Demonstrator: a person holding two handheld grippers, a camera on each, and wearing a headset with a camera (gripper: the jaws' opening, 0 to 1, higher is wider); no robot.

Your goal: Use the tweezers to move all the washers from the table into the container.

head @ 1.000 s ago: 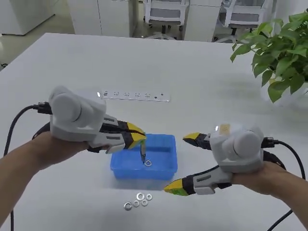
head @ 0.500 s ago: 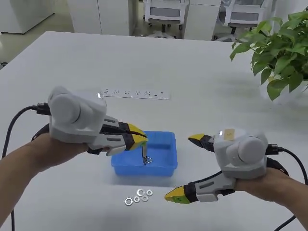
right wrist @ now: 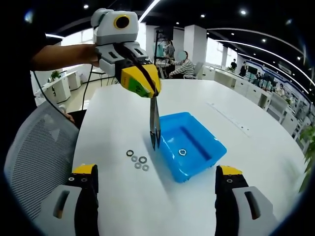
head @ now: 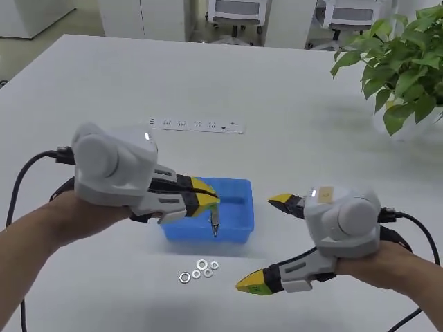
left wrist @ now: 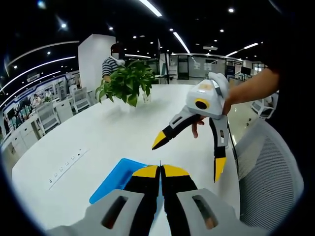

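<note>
My left gripper (head: 210, 200) is shut on the metal tweezers (head: 214, 225), which point down over the front of the blue container (head: 239, 207). In the right gripper view the tweezers (right wrist: 155, 125) hang from the left gripper (right wrist: 142, 78) at the near wall of the container (right wrist: 206, 140), with nothing between their tips. One washer (right wrist: 182, 152) lies inside it. Several washers (head: 199, 270) lie in a cluster on the table in front of the container, and the right gripper view has these washers (right wrist: 138, 160) left of it. My right gripper (head: 266, 242) is open and empty, to the right of the container.
A white power strip (head: 196, 126) lies beyond the container. At the far right stands a potted plant (head: 398, 72). Office chairs (head: 235, 17) stand past the table's far edge. In the left gripper view the right gripper (left wrist: 202, 115) is ahead, above the container (left wrist: 115, 179).
The washer held at the tweezers' tip over the container has dropped off and lies inside it. The right gripper has drifted slightly lower and nearer. The camera has shifted a little.
</note>
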